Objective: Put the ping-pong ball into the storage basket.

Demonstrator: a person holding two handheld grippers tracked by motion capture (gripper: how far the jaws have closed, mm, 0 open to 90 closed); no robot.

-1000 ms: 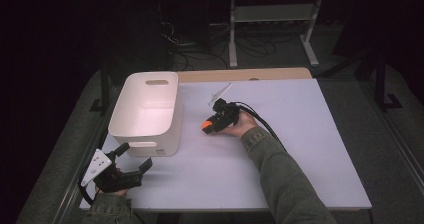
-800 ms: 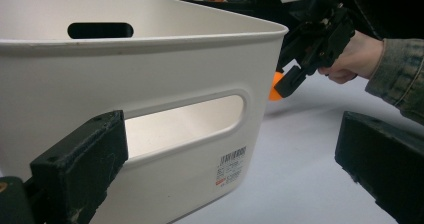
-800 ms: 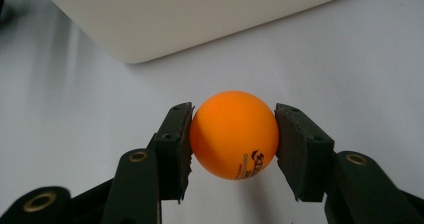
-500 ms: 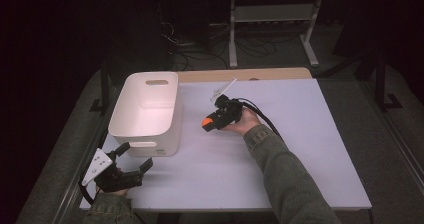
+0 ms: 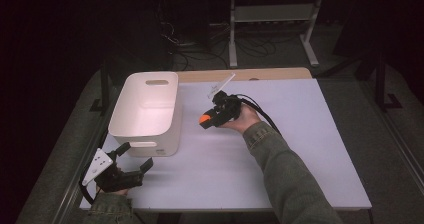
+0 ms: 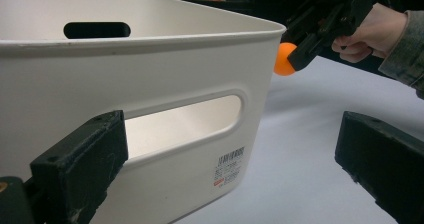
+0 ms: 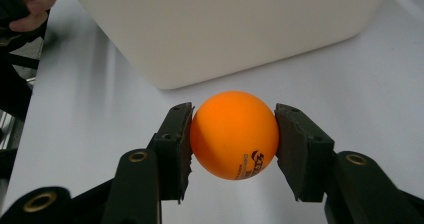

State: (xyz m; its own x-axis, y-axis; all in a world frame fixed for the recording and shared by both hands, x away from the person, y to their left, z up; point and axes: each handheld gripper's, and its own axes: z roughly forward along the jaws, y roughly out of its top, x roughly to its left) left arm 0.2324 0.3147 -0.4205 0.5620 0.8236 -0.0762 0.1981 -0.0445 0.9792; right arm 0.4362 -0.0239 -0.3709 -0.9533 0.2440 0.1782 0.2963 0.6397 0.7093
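Orange ball point(image 5: 204, 119) sits clamped at the tip of the right claw point(image 5: 206, 120) in the high view, held off the white desk point(image 5: 300, 149) just right of the white bin point(image 5: 150, 111), near its long side but apart from it. The right hand point(image 5: 242, 118) and a green sleeve come in from the lower right. Bare desk lies open to the right and toward the near edge. The left claw point(image 5: 135, 156) rests low at the near left corner of the desk, just in front of the bin's short wall, its jaws spread apart with nothing between them.

In the left gripper view, the left claw point(image 6: 230, 154) stands wide open, one jaw in front of the bin point(image 6: 150, 84) wall with its slot handle, the other over bare desk point(image 6: 300, 134). Beyond the bin's corner, the ball point(image 6: 283, 59) shows at the tip of the right claw point(image 6: 295, 59), about level with the bin's rim.

In the right gripper view, the ball point(image 7: 234, 134) fills the gap of the right claw point(image 7: 234, 144), both pads pressing its sides. Being round, it has no long axis; its dark printed mark faces the camera at the lower right. The bin point(image 7: 225, 29) wall stands just beyond, with white desk point(image 7: 375, 84) below and on both sides.
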